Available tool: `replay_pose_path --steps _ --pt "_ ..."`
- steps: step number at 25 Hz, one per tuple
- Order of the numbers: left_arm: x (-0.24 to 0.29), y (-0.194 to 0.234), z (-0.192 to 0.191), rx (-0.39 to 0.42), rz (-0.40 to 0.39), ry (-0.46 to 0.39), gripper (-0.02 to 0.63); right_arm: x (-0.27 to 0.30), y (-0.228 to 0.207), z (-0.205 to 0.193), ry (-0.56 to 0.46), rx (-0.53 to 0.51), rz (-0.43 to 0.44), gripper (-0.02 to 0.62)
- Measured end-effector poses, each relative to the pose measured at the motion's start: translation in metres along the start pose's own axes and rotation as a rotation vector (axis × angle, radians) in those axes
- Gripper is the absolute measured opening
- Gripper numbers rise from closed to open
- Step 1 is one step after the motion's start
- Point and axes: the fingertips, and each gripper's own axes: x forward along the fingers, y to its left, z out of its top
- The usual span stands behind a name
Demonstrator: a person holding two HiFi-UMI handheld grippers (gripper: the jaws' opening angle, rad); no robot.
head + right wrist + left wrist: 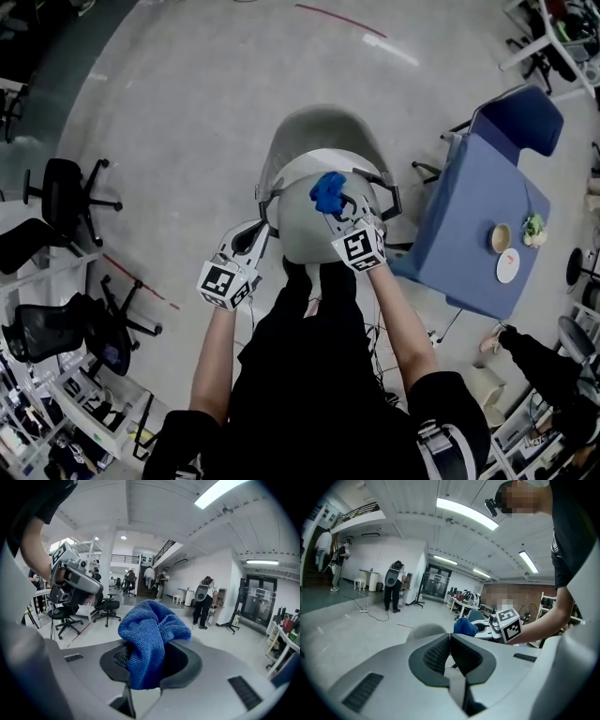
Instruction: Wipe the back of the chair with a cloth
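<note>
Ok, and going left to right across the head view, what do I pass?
Black office chair → left claw → blue cloth → blue table. The grey chair is left out: it spans the middle.

A blue bench (469, 216) stands on the grey floor (187, 103), carrying a cup (501, 238), a white plate (507, 266) and a small plant (534, 229). A blue chair (517, 120) sits at its far end. Black office chairs (66, 192) stand well apart on the other side. A person (394, 585) stands across the hall under ceiling lights (466, 513).
</note>
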Motion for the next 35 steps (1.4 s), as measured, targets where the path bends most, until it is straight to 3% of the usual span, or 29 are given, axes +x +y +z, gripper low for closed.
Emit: replay_pose_path --steps 16,28,35 --pt "0.063 0.054 -0.025 -0.081 0.044 -0.012 0.025 0.122 -0.037 -0.033 -0.016 -0.053 0.1 0.137" --pt "0.092 0.083 -0.055 -0.127 0.089 -0.026 0.025 0.21 -0.045 -0.046 -0.031 -0.171 0.129 0.137" --pt "0.108 0.087 -0.063 -0.144 0.075 -0.015 0.025 0.243 -0.059 -0.052 -0.015 -0.18 0.114 0.135"
